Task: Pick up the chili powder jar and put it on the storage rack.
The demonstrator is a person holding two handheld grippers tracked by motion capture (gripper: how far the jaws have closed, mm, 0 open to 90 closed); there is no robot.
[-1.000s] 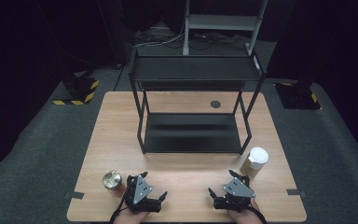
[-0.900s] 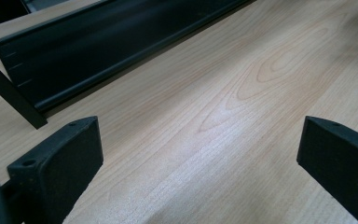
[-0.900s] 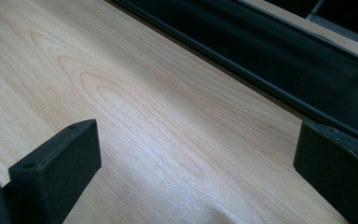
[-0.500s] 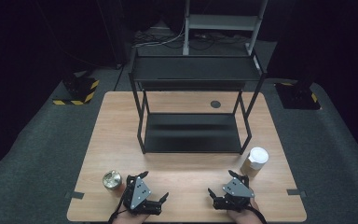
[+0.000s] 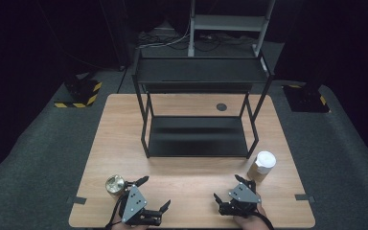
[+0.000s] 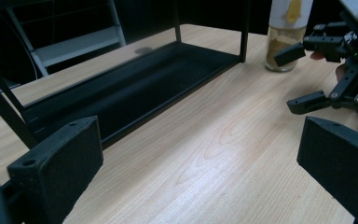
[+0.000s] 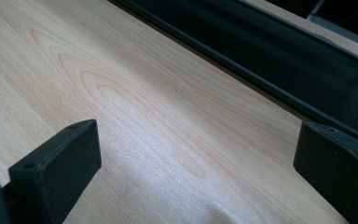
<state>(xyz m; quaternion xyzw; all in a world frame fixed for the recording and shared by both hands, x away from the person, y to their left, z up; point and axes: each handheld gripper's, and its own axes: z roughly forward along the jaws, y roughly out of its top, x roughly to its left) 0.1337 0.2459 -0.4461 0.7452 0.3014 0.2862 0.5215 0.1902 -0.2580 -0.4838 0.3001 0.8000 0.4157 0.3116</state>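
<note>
Jar [image 5: 261,166] right of the 2-tier black shelf [image 5: 197,136] looks rigid, probably light; grasp mid-body. Left gripper [image 5: 152,194] and right gripper [image 5: 230,187] both gape, empty.

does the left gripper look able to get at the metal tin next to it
Probably yes. The left gripper sits open just right of the tin, which stands alone on bare table. Nothing lies between them, though the gripper points away and would need turning.

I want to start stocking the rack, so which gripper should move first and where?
Probably the right gripper: open, holding nothing, just short of the white-lidded jar standing upright beside the black rack. Ease it forward so its fingers straddle the jar.
</note>
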